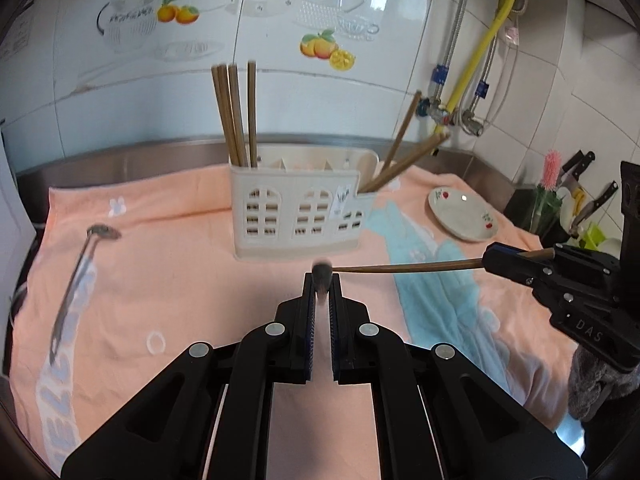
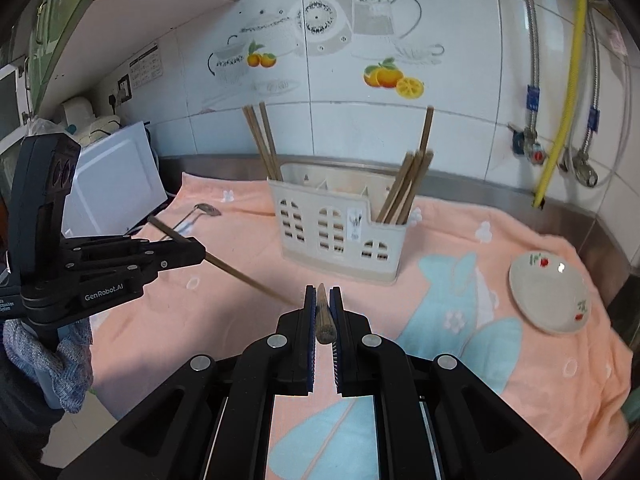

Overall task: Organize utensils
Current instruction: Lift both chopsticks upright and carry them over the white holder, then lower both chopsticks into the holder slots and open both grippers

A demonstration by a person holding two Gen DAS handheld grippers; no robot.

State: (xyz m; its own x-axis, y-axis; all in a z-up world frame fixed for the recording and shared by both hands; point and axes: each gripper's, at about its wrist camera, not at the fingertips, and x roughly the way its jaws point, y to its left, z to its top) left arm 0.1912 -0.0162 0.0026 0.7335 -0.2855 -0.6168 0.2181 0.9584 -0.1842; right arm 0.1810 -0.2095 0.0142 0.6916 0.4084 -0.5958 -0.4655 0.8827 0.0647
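Note:
A cream utensil holder (image 1: pixel 296 208) (image 2: pixel 340 232) stands on the pink towel (image 1: pixel 180 280), with wooden chopsticks upright in its left end (image 1: pixel 236 120) and more leaning out of its right end (image 1: pixel 404 156). My left gripper (image 1: pixel 322 280) (image 2: pixel 200 254) is shut on a brown chopstick (image 2: pixel 240 274), seen end-on and blurred in its own view. My right gripper (image 2: pixel 323 292) (image 1: pixel 486 260) is shut on another chopstick (image 1: pixel 400 268) (image 2: pixel 323 316). Both are held above the towel, in front of the holder. A metal spoon (image 1: pixel 80 264) (image 2: pixel 204 210) lies on the towel at the left.
A small white plate (image 1: pixel 464 216) (image 2: pixel 548 292) with red flowers rests on the towel to the right. Behind is a tiled wall with pipes and a yellow hose (image 1: pixel 480 48). Knives and a pink brush (image 1: pixel 552 168) stand far right; a white appliance (image 2: pixel 112 184) sits left.

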